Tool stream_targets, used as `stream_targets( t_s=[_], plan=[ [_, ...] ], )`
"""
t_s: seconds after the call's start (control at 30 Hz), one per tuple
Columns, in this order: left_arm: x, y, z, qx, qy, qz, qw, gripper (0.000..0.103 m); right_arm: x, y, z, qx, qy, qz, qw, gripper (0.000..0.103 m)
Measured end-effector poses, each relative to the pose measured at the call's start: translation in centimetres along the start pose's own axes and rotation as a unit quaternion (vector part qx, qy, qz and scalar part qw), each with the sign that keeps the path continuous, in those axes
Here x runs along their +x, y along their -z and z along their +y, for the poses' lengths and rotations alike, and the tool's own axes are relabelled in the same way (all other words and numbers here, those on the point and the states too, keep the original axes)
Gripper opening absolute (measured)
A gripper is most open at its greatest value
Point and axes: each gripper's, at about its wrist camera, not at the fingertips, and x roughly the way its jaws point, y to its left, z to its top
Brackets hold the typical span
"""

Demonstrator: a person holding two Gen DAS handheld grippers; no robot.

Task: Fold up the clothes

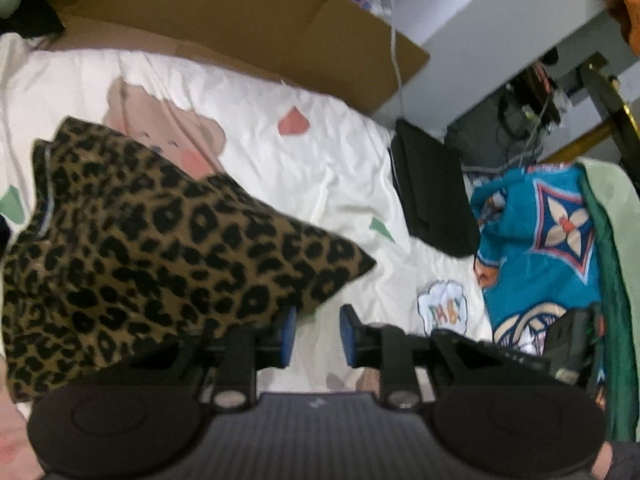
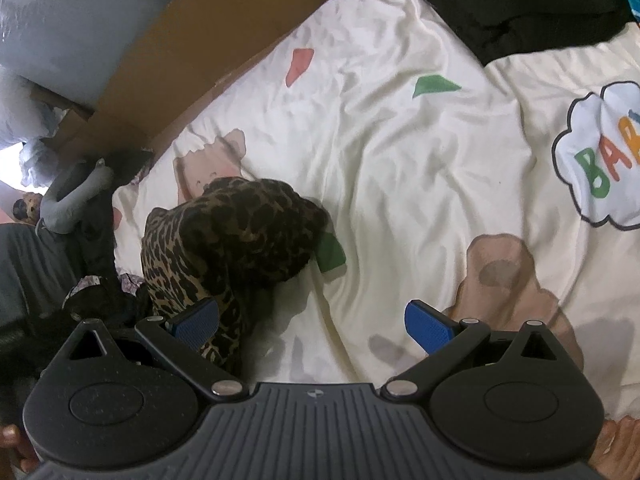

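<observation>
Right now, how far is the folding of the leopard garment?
Early. Done: the leopard-print garment is on the white bedspread, but bunched, with no neat fold visible. In hand: nothing; the left gripper and right gripper are open and empty. Left: flattening and folding.

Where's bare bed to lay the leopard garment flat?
Free: the white printed duvet between the leopard-print garment and the BABY cloud print, below the black folded cloth. Crowded: the left edge by the grey plush toy, and the far side by the teal patterned blanket.
</observation>
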Motion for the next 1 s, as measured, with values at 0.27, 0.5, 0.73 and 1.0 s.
stream_targets(
  t_s=[0.27,0.5,0.73,1.0],
  plan=[
    [-2.1,-1.8,2.5,-0.031,-0.005,-0.042,0.9986,0.032,0.8,-0.1,0.0,0.011,0.005,0.007,1.0,0.102],
    [-1.7,-3.1,4.9,-0.048,-0.049,-0.061,0.9958,0.048,1.3,-0.3,-0.3,0.038,-0.004,0.014,0.999,0.102],
    [0.5,-4.1,6.0,-0.026,-0.09,-0.059,0.9938,0.056,1.9,-1.0,-0.1,0.07,-0.029,0.015,0.997,0.102],
    [3.0,-4.6,6.5,0.002,-0.091,-0.05,0.9946,0.058,2.7,-3.0,1.4,0.089,-0.053,0.006,0.995,0.102]
  ],
)
